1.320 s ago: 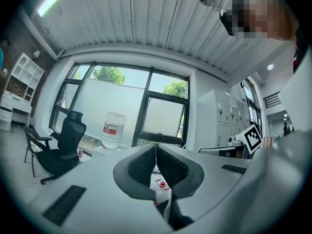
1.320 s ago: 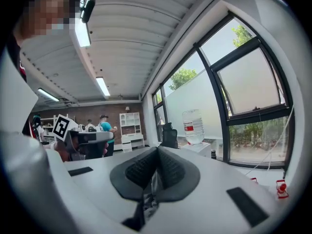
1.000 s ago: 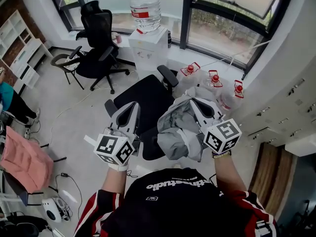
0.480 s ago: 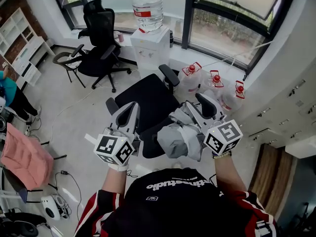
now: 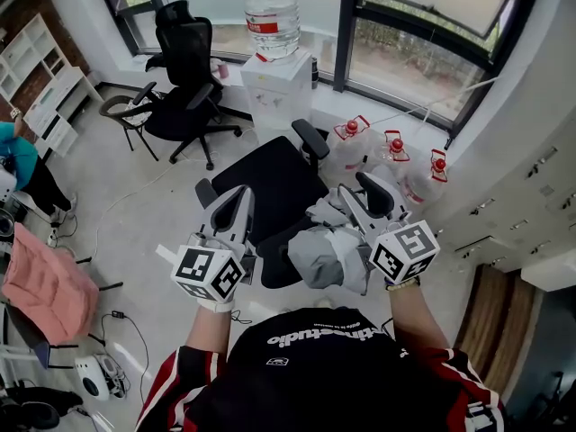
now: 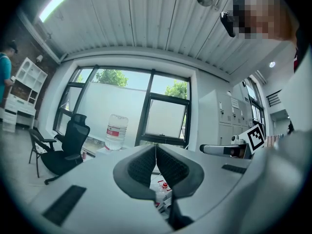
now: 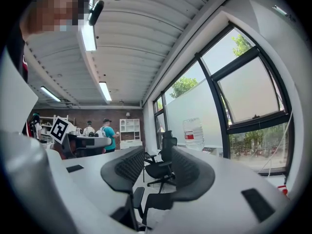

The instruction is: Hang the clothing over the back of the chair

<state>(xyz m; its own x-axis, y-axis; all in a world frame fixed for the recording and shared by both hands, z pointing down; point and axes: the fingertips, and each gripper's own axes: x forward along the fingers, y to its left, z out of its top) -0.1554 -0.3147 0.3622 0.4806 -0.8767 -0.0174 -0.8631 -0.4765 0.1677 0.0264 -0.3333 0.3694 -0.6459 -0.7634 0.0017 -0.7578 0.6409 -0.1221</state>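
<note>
A black office chair (image 5: pixel 270 180) stands right in front of me, its back nearest to me. The grey clothing (image 5: pixel 328 252) lies bunched over the right part of that chair back. Just above the clothing my right gripper (image 5: pixel 360 189) (image 7: pixel 156 168) is open, with nothing between its pads. My left gripper (image 5: pixel 236 198) (image 6: pixel 156 161) hovers over the left of the chair back. It is shut, pads (image 6: pixel 144 165) touching, and it holds nothing. Both grippers point level, away from me.
A second black chair (image 5: pixel 180 70) and a water dispenser with a big bottle (image 5: pixel 270 16) stand by the window. Several red-capped water jugs (image 5: pixel 391 151) sit on the floor to the right. A pink cloth (image 5: pixel 40 291) and a person (image 5: pixel 13 165) are at far left.
The right gripper's jaws have opened and let go of the grey clothing, which has dropped lower onto the chair back. The left gripper has stayed put.
</note>
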